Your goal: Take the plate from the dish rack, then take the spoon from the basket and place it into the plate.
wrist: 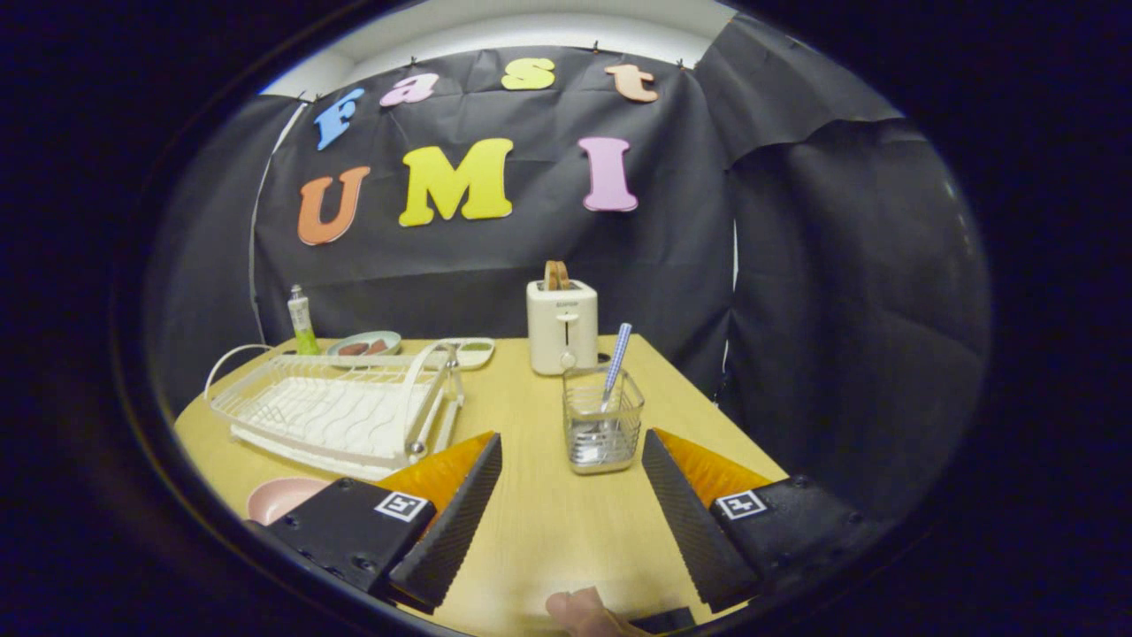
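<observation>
Spoon (615,364) stands in the basket (602,431) just ahead of the tool (570,513), slightly toward its right finger, handle rising and leaning right. The tool is spread wide, holding nothing. Plate (281,497) lies on the counter (539,522) beside the left finger, below the rack (340,409).

No text can be read; the toaster (562,326) label is blurred.

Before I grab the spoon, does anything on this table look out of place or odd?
Nothing looks spilled or broken. The pink plate already sits on the table beside the dish rack. The spoon leans upright in the basket, just ahead of the open gripper.
</observation>
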`<state>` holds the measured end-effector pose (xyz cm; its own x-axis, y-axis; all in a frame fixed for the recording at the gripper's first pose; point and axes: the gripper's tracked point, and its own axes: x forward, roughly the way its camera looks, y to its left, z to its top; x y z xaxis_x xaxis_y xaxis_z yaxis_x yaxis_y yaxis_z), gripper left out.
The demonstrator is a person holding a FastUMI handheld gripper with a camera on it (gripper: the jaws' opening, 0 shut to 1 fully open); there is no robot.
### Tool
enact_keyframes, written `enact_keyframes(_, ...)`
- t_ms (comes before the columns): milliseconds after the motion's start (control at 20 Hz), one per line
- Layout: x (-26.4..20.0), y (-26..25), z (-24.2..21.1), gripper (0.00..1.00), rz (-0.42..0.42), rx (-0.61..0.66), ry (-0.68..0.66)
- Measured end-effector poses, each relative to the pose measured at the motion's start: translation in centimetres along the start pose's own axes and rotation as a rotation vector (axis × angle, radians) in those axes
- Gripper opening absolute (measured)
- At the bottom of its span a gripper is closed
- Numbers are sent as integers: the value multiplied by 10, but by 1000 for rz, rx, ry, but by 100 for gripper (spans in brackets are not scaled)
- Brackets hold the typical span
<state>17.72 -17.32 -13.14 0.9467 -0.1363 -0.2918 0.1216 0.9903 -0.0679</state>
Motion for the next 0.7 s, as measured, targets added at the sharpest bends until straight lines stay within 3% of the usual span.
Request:
enact_keyframes(150,29,-23,14,100,-1,81,35)
enact_keyframes(400,92,-33,35,100,71,45,99)
enact_keyframes(700,156,-42,58,94,34,33,101)
